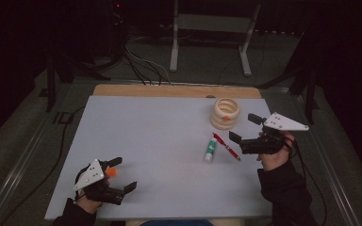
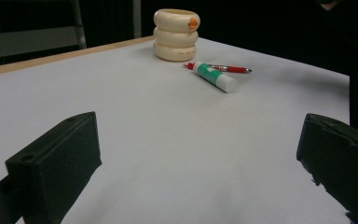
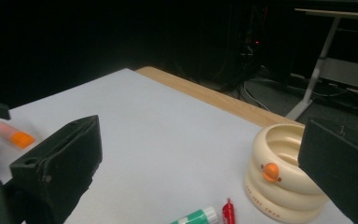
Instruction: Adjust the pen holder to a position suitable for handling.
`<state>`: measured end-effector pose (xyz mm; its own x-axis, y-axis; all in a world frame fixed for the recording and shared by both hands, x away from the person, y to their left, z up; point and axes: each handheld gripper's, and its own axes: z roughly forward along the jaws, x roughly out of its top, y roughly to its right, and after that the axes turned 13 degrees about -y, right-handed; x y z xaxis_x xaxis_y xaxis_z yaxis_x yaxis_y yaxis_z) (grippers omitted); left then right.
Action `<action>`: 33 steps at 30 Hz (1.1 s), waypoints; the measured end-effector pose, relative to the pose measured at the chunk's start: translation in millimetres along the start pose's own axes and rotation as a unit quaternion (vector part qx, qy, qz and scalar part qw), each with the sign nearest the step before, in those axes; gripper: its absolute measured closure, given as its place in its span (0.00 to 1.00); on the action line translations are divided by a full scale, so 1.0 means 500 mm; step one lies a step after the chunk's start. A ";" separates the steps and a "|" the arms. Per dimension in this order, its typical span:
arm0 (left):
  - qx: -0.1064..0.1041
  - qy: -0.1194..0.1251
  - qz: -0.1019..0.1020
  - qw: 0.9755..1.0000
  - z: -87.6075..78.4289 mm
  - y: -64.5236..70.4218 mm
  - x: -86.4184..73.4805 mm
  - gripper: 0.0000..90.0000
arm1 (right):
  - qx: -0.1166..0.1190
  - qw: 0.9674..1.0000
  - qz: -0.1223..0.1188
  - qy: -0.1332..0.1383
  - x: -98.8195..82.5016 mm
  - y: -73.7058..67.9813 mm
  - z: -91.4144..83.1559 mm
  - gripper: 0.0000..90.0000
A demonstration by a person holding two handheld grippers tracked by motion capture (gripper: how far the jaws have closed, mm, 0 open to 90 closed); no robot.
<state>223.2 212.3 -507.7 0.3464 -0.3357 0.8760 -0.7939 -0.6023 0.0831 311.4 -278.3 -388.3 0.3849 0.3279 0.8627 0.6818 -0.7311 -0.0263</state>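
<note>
At the lower left of the high view, the left gripper (image 1: 122,175) hovers with fingers spread wide, empty. Right of centre, the right gripper (image 1: 243,128), equally open and empty, nears the glue stick (image 1: 210,151) lying touching the red pen (image 1: 226,146) on the tabletop (image 1: 146,136). The stick looks light, rigid, smooth; grasp mid-barrel. Beyond stands the cream holder (image 1: 225,113).

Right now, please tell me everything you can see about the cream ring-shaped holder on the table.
The cream holder looks like three stacked rounded rings, smooth like plastic or silicone, open at the top and hollow. A small orange beak-like bump sits on its upper ring. It stands upright near the far right edge of the table. A glue stick and a red pen lie close by, not touching it. No gripper touches it.
</note>
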 end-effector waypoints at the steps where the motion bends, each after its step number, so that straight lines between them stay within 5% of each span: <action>1: 0.000 0.000 0.000 1.000 0.000 0.000 0.000 0.00 | 0.000 1.000 0.002 0.000 0.003 0.004 0.003 0.00; 19: -0.002 0.000 0.002 1.000 -0.001 0.002 0.000 0.00 | -0.022 0.999 0.035 -0.008 0.038 0.075 0.055 0.00; 26: -0.003 -0.002 0.003 1.000 0.000 0.003 0.000 0.00 | -0.055 0.994 0.094 -0.023 0.041 0.117 0.092 0.00; 33: -0.004 -0.002 0.002 1.000 0.001 0.003 0.000 0.00 | -0.071 0.989 0.121 -0.045 0.040 0.149 0.128 0.00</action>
<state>222.4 211.2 -508.0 0.3445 -0.3409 0.8747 -0.7993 -0.5951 0.0829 409.7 -288.1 -405.4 0.5844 0.1791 0.7915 0.4702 -0.8697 -0.1504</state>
